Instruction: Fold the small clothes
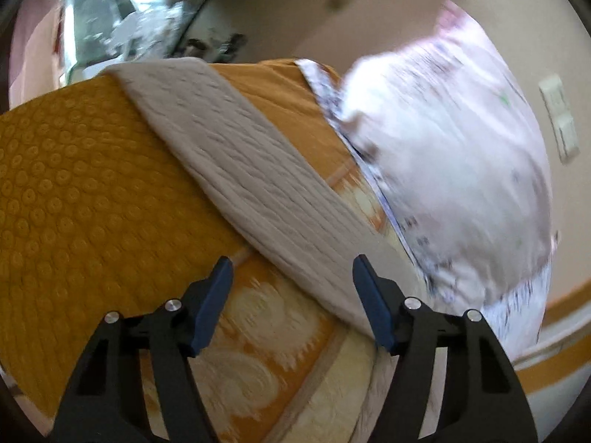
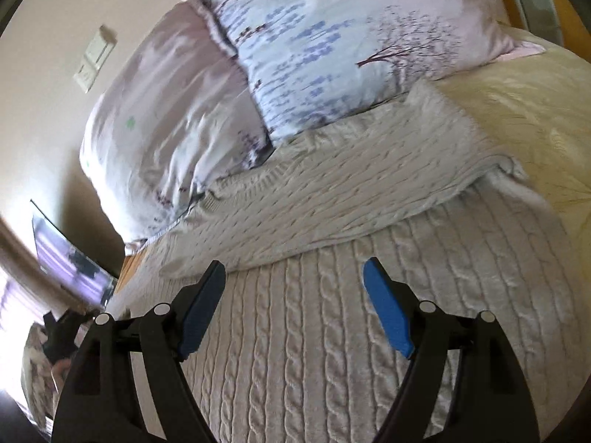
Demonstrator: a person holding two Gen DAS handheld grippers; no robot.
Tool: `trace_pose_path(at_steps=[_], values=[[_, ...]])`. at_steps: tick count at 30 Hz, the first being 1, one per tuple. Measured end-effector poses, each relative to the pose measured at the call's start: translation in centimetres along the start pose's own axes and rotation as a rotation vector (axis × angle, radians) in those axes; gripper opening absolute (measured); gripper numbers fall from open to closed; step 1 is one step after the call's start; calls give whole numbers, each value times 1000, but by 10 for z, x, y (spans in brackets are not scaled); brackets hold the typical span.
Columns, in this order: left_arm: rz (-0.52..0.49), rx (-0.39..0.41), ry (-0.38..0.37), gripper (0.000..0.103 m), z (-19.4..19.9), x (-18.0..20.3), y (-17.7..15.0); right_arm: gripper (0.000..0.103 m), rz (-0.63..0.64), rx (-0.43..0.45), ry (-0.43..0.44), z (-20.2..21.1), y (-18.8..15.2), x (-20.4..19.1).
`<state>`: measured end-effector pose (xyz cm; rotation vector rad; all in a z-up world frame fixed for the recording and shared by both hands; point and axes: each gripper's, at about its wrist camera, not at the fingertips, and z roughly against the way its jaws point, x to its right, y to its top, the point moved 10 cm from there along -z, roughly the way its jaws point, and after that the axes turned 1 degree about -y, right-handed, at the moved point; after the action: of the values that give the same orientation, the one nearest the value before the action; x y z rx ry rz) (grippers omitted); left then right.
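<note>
A pale grey cable-knit sweater (image 2: 332, 313) lies spread on the bed, with one part folded over on top (image 2: 351, 184). In the left wrist view it shows as a long grey knit band (image 1: 236, 155) across the orange bedcover. My right gripper (image 2: 293, 273) is open and empty, just above the sweater's body. My left gripper (image 1: 291, 269) is open and empty, above the sweater's near edge and the bedcover.
Two floral pillows (image 2: 332, 44) (image 2: 166, 122) lie at the head of the bed; one also shows in the left wrist view (image 1: 443, 155). An orange quilted bedcover (image 1: 74, 184) covers the bed. A wall switch (image 2: 94, 59) and a TV screen (image 2: 70, 258) are at the left.
</note>
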<state>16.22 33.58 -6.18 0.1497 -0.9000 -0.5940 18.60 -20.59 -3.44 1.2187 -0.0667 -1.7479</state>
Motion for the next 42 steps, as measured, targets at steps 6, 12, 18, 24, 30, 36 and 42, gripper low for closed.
trace_pose_path(at_steps=[6, 12, 18, 24, 30, 36, 42], values=[[111, 35, -53, 55, -8, -13, 31, 79, 17, -12, 17, -2, -3, -3], [202, 59, -48, 24, -14, -32, 54, 79, 35, -21, 31, -3, -5, -7], [106, 86, -60, 6, -6, 5, 64, 79, 29, -26, 52, 0, -4, -9], [-82, 52, -246, 6, 7, 126, 29, 79, 29, -8, 83, 16, 3, -16], [-297, -136, -421, 6, -18, 251, -89, 79, 31, 11, 79, 29, 8, -12], [-518, -398, -383, 11, -83, 293, -242, 79, 40, 4, 27, 35, 12, 2], [-523, -502, -362, 46, -91, 267, -275, 79, 159, -13, 4, 40, 22, -13]])
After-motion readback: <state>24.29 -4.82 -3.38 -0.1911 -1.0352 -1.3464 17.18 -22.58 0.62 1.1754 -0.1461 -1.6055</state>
